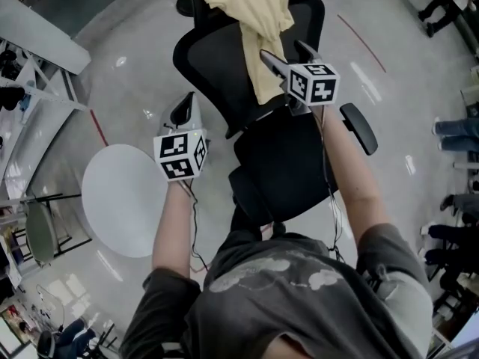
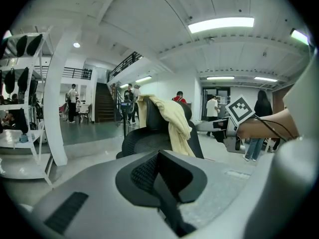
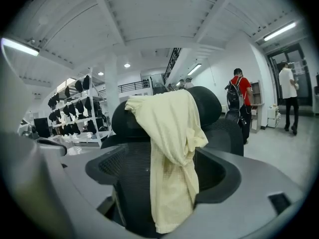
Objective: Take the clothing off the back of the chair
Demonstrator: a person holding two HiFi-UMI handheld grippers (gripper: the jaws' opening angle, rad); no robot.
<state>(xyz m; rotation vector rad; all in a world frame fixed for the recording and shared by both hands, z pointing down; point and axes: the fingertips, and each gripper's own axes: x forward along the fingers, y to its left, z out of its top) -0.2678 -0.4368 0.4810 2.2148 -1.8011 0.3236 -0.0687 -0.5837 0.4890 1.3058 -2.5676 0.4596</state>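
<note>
Over the backrest of the black office chair [image 1: 209, 58] hung a yellow garment [image 1: 251, 10]. Jaws of the right gripper [image 1: 290, 57] stood wide apart near its hanging end, not pressing it. Closed and empty, the left gripper [image 1: 184, 107] was beside the chair.

My getup, quick notes: grey tee [image 1: 299, 298], short sleeves, faded pale print [image 1: 258, 271] across back. Left gripper [image 1: 184, 109] and right gripper [image 1: 289, 55] same build: light grey plastic shells, black ribbed pads [image 2: 144, 173] inside jaws. White cube [image 1: 180, 154] on each, black square markers. Thin black cable [image 1: 194, 215] trailing along each forearm.
</note>
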